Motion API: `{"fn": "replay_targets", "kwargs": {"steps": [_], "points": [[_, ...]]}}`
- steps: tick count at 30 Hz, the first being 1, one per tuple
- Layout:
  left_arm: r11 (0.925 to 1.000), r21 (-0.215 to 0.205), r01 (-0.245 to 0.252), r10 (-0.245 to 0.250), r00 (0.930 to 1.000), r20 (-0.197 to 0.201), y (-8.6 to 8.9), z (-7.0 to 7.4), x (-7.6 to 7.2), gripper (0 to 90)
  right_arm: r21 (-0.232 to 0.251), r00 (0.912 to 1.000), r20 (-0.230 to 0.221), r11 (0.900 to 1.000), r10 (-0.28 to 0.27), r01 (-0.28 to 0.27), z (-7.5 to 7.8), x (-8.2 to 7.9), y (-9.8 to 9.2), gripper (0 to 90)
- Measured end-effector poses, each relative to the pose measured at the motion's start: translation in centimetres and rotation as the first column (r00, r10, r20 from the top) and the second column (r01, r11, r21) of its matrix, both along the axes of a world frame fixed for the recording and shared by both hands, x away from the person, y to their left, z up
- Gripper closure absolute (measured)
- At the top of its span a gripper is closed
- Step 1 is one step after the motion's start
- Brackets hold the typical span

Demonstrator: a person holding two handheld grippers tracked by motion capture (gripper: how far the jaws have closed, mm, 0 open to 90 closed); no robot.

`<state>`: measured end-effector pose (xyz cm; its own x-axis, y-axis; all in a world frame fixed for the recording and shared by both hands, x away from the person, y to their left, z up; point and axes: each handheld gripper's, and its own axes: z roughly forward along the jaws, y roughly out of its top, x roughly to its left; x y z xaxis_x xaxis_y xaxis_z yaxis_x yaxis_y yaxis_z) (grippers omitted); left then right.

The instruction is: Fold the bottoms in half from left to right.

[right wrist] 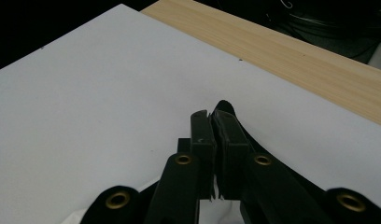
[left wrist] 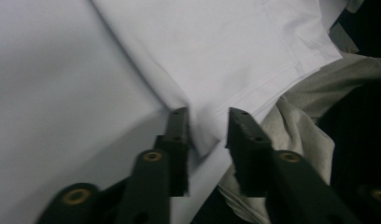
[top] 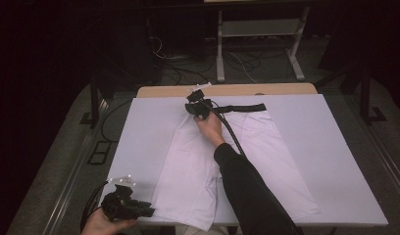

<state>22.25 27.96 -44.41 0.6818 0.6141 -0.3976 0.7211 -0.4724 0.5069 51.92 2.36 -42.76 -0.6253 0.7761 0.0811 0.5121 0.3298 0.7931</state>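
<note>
A white garment (top: 227, 156), which looks like a pair of trousers, lies flat on the white sheet (top: 325, 147) covering the desk (top: 227, 90). Its long axis runs from the far middle of the desk toward the near edge. A black band (top: 244, 107) lies at its far end, and the 2 leg parts spread apart toward the person, the left one ending near the near-left corner, the right one near the near-right edge.

The right claw (top: 198, 108) sits at the far end of the garment, where the black band begins. In the right gripper view its 2 jaws are pressed together with a thin strip of black fabric (right wrist: 226, 109) pinched between them, pointing toward the wooden far edge of the desk.

The left claw (top: 139, 210) is at the near-left corner, by the hem of the left leg. In the left gripper view its 2 jaws stand partly apart on either side of the hem corner (left wrist: 205, 135); the left jaw lies against the cloth, the right one stands just clear of it, so the corner is between them and not yet clamped. Grey fabric (left wrist: 296, 121) shows just past the desk's edge beneath that hem.

I count 1 garment, 1 sheet, 2 claws.
</note>
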Motion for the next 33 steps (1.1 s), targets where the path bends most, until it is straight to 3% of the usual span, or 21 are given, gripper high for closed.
{"fn": "replay_targets", "kwargs": {"steps": [5, 13, 20, 26, 33], "points": [[0.9999, 0.009, 0.011, -0.011, 0.9999, 0.004, 0.0, -0.2, 0.0, 86.1, 0.0, 1.0, 0.001, 1.0, 0.001, -0.001, -0.1, -0.1, 0.0, 85.7], [0.9995, -0.028, 0.016, -0.016, 0.9997, 0.018, 0.1, 0.4, -0.1, 87.7, -0.001, 1.0, 0.005, 1.0, 0.007, -0.007, 0.3, -0.1, -0.2, 85.7], [0.9961, -0.08, 0.037, -0.032, 0.9976, 0.061, -0.3, 1.5, -0.3, 87.7, 0.003, 0.9999, 0.009, 1.0, 0.007, -0.007, 1.2, -0.1, -0.8, 85.7], [0.9877, -0.125, 0.094, -0.081, 0.9907, 0.109, -1.5, 2.7, -0.7, 87.8, 0.011, 0.9999, 0.011, 1.0, 0.006, -0.007, 2.0, -0.1, -1.7, 85.7], [0.9723, -0.154, 0.176, -0.152, 0.9762, 0.155, -3.1, 3.8, -0.9, 87.8, 0.02, 0.9999, 0.014, 1.0, 0.009, -0.009, 2.8, -0.1, -2.7, 85.7]]}}
